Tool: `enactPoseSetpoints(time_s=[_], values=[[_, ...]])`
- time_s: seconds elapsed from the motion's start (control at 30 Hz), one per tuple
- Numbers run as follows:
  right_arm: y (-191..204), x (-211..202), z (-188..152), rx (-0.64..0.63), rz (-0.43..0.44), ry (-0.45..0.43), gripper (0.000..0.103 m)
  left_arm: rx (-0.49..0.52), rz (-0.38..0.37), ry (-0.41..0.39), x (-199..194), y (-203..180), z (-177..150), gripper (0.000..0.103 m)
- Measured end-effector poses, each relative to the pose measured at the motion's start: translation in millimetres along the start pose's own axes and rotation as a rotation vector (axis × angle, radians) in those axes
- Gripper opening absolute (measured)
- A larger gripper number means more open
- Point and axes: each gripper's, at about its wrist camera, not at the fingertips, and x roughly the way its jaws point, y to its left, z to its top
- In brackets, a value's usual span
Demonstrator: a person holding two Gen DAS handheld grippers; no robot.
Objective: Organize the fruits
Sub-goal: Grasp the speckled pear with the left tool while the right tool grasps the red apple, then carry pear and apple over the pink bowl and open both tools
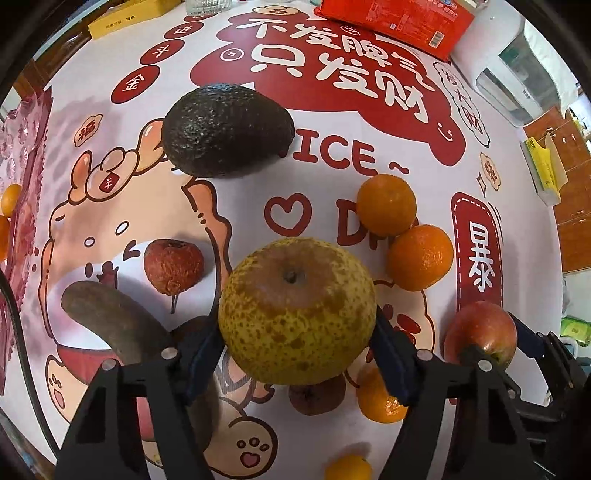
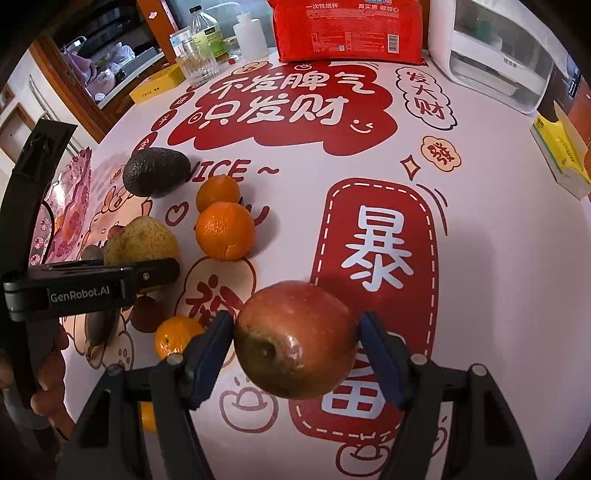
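Observation:
A speckled yellow-brown pear (image 1: 295, 310) sits between the blue pads of my left gripper (image 1: 295, 332), and both pads touch its sides. In the right wrist view, my right gripper (image 2: 297, 332) is shut on a red apple (image 2: 295, 336). The left gripper (image 2: 110, 280) shows there from the side, at the pear (image 2: 140, 240). The apple (image 1: 480, 332) also shows at the right of the left wrist view. Loose on the printed tablecloth (image 2: 480, 258) lie a dark avocado (image 1: 225, 129), two oranges (image 1: 386, 203) (image 1: 419, 256), a third orange (image 1: 380, 398), a shrivelled red fruit (image 1: 173, 266) and a browned banana (image 1: 110, 325).
A red package (image 2: 347, 29), a white appliance (image 2: 491, 55), a glass (image 2: 195, 62) and bottles (image 2: 203, 29) stand at the far edge. A yellow box (image 2: 561, 155) lies at the right. A pink patterned tray (image 1: 22, 147) holding oranges sits at the left edge.

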Motion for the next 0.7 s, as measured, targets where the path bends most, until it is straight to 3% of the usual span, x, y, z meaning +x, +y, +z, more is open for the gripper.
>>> enactPoseSetpoints(time_s=[0.3,0.7], values=[[5,-11,-5,-0.004,-0.021,-0.026,0.07,0.061,0.043,-0.057,-22,-5,-13,0.072],[32,-43,-15,-0.01,-0.033,-0.096,0.069,0.179,0.061,-0.178,-89,-6,-40,0.072]])
